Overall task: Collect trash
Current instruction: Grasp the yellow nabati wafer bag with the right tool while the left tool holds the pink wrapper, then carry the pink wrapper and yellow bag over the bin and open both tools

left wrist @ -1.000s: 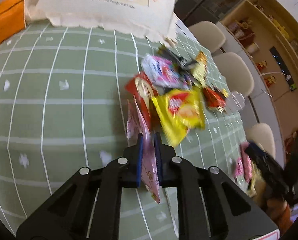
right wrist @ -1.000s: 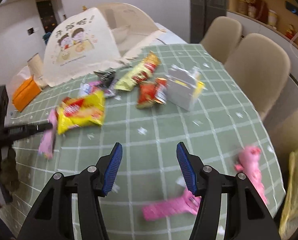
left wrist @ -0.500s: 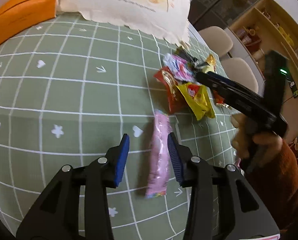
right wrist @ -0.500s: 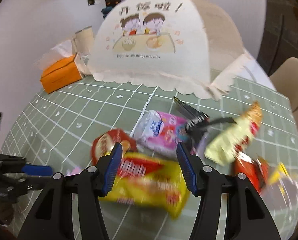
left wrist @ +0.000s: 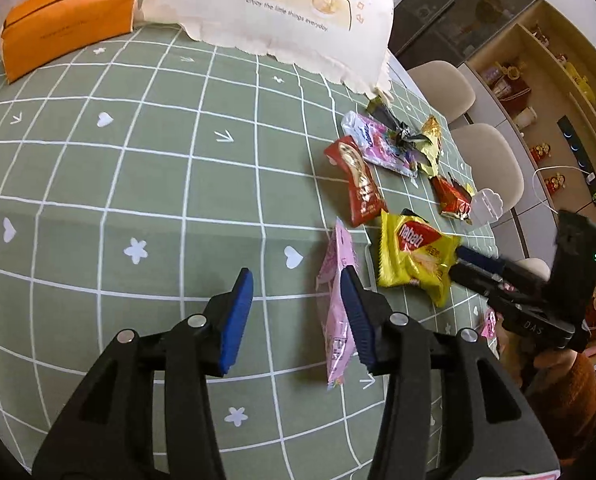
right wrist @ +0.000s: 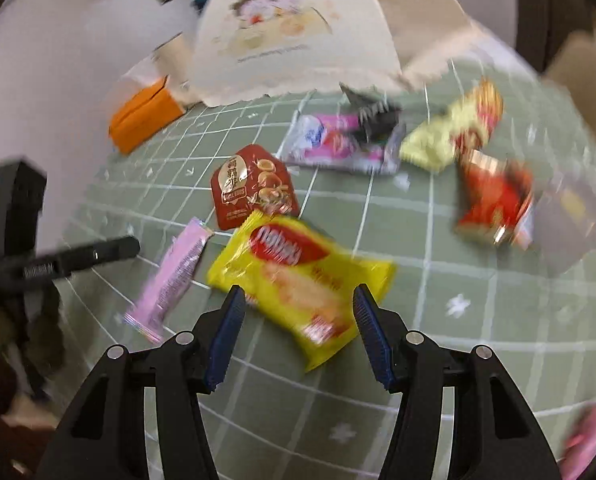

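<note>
Snack wrappers lie on a green checked tablecloth (left wrist: pixel 138 184). My left gripper (left wrist: pixel 296 280) has its jaws opening; a pink wrapper (left wrist: pixel 335 304) leans on the right pad, and the left pad stands well clear of it. In the right wrist view that pink wrapper (right wrist: pixel 174 276) rests on the cloth. My right gripper (right wrist: pixel 298 300) is open, with the near end of a yellow Nabati wrapper (right wrist: pixel 298 276) between its fingers, untouched by the pads. From the left wrist view the right gripper (left wrist: pixel 477 264) meets the yellow wrapper (left wrist: pixel 413 256) from the right.
Beyond these lie a red wrapper (left wrist: pixel 359 184), a pink-and-white one (left wrist: pixel 377 144), a black-and-gold one (left wrist: pixel 413 136) and a small red one (left wrist: pixel 451 198). A cream paper bag (left wrist: pixel 298 12) and an orange tissue box (left wrist: pixel 66 20) stand at the back. Chairs line the far edge.
The left gripper, shut on the pink wrapper a second ago, has opened and the wrapper has dropped to the cloth. The right gripper has swung over to the yellow wrapper.
</note>
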Motion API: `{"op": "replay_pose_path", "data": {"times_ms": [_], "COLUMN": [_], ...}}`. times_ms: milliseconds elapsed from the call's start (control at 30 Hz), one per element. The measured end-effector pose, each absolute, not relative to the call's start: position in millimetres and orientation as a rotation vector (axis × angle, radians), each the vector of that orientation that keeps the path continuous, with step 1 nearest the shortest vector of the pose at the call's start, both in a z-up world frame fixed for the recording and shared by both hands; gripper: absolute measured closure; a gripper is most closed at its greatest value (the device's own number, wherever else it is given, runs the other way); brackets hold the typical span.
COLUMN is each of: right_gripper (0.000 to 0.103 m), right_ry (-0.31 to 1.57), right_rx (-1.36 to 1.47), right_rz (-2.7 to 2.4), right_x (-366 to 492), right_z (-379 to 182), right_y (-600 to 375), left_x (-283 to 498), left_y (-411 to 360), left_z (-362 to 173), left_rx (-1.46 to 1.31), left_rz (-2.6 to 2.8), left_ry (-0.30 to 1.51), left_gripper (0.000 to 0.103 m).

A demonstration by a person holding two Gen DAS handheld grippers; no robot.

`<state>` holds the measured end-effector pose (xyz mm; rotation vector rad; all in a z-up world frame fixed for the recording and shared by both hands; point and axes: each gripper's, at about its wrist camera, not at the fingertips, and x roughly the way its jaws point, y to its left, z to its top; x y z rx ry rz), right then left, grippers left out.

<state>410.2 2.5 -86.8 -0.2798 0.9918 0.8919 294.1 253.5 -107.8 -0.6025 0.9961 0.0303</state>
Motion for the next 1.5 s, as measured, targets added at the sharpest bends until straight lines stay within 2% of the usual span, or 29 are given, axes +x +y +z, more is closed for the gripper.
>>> {"op": "replay_pose_path", "data": {"times_ms": [133,300,533,667,733,767,800,1167,1267,1300,1400,1500], "right_gripper": [0.049,0.049,0.049,0.051,0.067,0.085,0.098,0.098,0.098,0.098,0.098,0.098], "right_ry": [0.924,1.009,1.061,1.028,1.001,1.0,1.008,1.027,1.014,1.007,0.987,0.954], "right_rx": [-0.345,-0.452,-0.534,-0.569,-0.576,-0.566,-0.559,-0.144,-0.105,-0.086,-0.042,-0.016], "right_rz": [0.965,1.049,1.066,1.009,0.982,0.967,0.932,0.654,0.593,0.568,0.51,0.468], "right_x": [424,439,414,394,384,381,378,347,334,328,313,297], "right_z": [-78,-101,-117,-119,-116,-113,-110,-67,-61,-59,-53,-43], "right_y": [17,48,37,20,15,12,9,-79,-99,-108,-127,-145], "left_x": [295,293,288,290,291,292,293,314,316,317,311,302], "left_y": [247,247,249,244,238,235,233,200,192,189,179,166], "left_z": [-108,-109,-111,-112,-110,-109,-108,-116,-119,-119,-112,-97], "left_rx": [-0.587,-0.581,-0.577,-0.572,-0.564,-0.557,-0.553,-0.419,-0.363,-0.352,-0.328,-0.293], "left_rz": [0.018,0.023,0.029,0.014,-0.004,-0.014,-0.019,-0.032,-0.024,-0.035,-0.067,-0.105], "left_ry": [1.007,1.02,1.027,1.034,1.032,1.033,1.034,1.098,1.114,1.119,1.107,1.072], "left_gripper": [0.06,0.06,0.059,0.059,0.059,0.059,0.059,0.06,0.071,0.081,0.085,0.085]}}
